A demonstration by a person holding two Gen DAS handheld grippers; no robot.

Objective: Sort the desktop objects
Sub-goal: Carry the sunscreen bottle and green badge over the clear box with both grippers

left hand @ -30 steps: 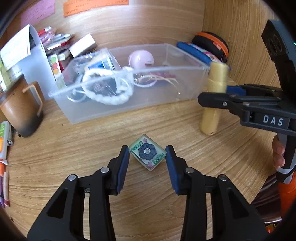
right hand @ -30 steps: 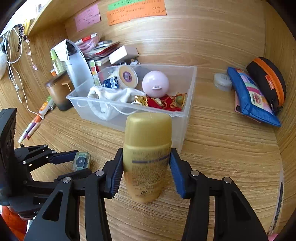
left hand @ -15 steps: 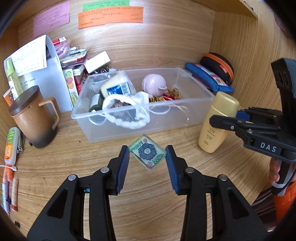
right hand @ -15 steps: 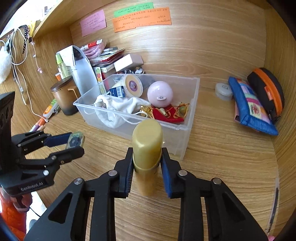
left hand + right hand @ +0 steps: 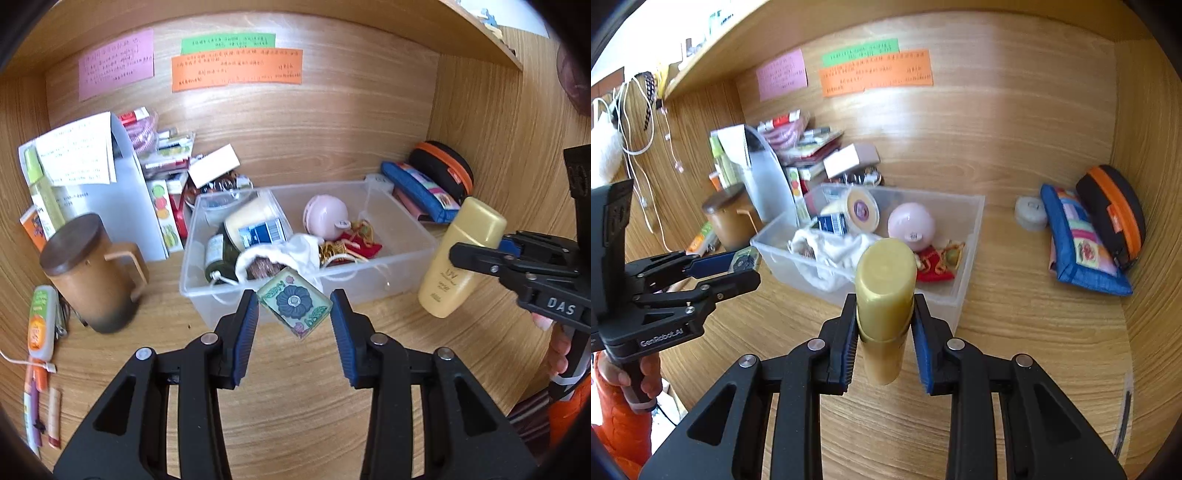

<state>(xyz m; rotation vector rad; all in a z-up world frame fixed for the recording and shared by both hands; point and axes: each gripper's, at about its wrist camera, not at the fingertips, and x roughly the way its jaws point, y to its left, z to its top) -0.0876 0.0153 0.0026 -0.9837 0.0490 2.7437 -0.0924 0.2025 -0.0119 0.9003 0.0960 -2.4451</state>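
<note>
While my left tool (image 5: pixel 294 325) clamps the flowered glass tile (image 5: pixel 294 307) above the bench (image 5: pixel 295 424), just in front of the clear bin (image 5: pixel 369 284), my right tool (image 5: pixel 885 334), whose jaws have just been closing, grips the yellow bottle (image 5: pixel 884 295) by its cap end, lifted near the bin's front right corner.

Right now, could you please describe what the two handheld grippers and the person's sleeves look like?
Both are black plastic scissor-frame tools with silver pivot rivets and blue ribbed linings on the jaws. The left gripper reads "GenRobot.AI" in white; the right gripper reads "DAS". Each sits on a black handle. Orange sleeves show at both wrists.
</note>
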